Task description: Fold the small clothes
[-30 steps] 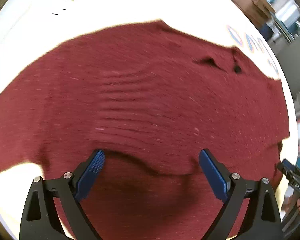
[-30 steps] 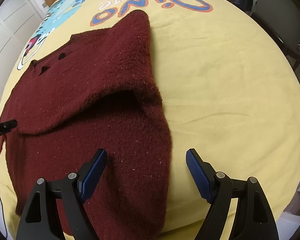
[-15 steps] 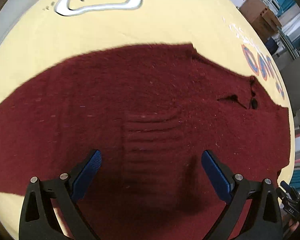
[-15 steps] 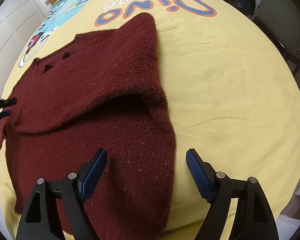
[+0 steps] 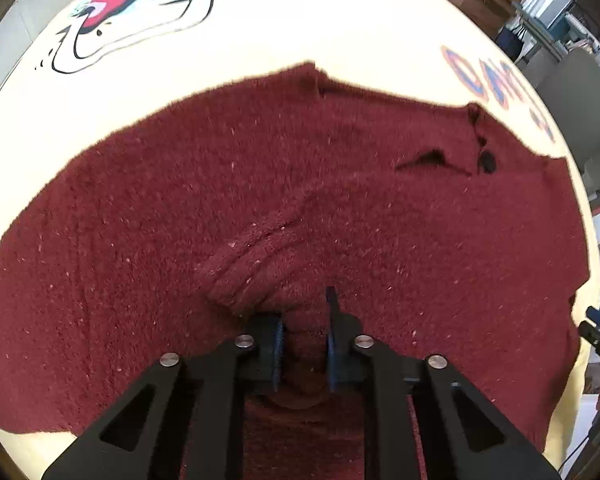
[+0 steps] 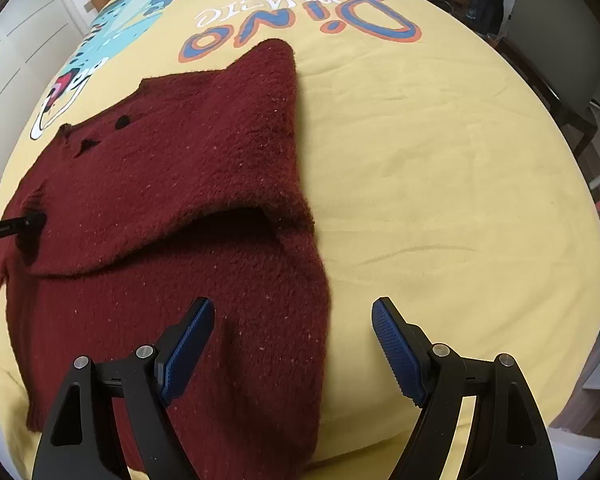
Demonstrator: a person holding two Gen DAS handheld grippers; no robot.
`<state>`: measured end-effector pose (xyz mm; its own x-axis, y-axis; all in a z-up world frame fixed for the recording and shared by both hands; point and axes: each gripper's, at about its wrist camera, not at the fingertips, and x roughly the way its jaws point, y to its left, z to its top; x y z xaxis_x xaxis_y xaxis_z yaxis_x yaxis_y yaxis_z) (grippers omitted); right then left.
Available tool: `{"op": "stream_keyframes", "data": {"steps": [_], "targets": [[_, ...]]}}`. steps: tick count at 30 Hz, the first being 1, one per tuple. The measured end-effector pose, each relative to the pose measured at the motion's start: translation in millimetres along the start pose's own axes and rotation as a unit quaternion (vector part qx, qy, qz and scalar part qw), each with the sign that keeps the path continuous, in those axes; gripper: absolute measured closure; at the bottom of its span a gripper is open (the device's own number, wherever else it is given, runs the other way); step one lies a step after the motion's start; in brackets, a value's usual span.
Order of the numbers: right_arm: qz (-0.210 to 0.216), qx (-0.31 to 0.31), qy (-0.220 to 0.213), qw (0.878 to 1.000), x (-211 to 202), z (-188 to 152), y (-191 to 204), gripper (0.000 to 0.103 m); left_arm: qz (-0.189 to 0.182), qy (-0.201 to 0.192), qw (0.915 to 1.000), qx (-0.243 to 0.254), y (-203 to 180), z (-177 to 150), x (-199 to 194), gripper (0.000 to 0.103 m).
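Note:
A dark red knit sweater (image 5: 180, 208) lies spread on a yellow printed cloth (image 5: 300, 28). My left gripper (image 5: 303, 320) is shut on a ribbed fold of the sweater, which bunches up just ahead of the blue pads. In the right wrist view the sweater (image 6: 204, 168) lies with one side folded over the body. My right gripper (image 6: 292, 332) is open and empty, low over the sweater's right edge, its left pad (image 6: 188, 340) above the knit and its right pad (image 6: 396, 352) above the bare cloth. The left gripper's tip (image 6: 24, 224) shows at the sweater's far left edge.
The yellow cloth (image 6: 440, 160) carries a "Dino" print and a cartoon figure at the far side. A grey chair (image 6: 560, 32) and boxes stand beyond the table's right edge. The table's near edge drops off right of my right gripper.
My left gripper has closed from wide open onto the ribbed part of the sweater and bunched it up. My right gripper has stayed open and barely moved.

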<state>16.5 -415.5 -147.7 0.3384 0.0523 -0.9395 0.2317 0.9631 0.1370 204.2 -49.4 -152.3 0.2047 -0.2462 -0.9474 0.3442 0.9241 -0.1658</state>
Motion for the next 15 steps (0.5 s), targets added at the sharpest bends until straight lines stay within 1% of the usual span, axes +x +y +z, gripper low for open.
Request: {"op": "stream_keyframes", "data": {"steps": [2,4,7,11,15], "targets": [[0.000,0.000,-0.004,1.000,-1,4,-1,0.021,-0.002,-0.009,0.9999,0.006,3,1,-9,0.092],[-0.001,0.006,-0.012,1.000,-4,11,-4,0.021,0.001,-0.026,0.9996,0.008,11,-1,-25,0.092],[0.002,0.025,-0.036,0.999,-10,23,-9,0.021,0.018,-0.052,0.9985,0.003,26,1,-44,0.092],[0.008,0.032,-0.051,0.998,-6,50,-6,0.021,0.041,-0.055,0.9976,-0.012,39,1,-46,0.092],[0.005,0.034,-0.061,0.998,9,74,5,0.021,0.049,-0.046,0.9977,-0.010,42,-8,-49,0.092]]}}
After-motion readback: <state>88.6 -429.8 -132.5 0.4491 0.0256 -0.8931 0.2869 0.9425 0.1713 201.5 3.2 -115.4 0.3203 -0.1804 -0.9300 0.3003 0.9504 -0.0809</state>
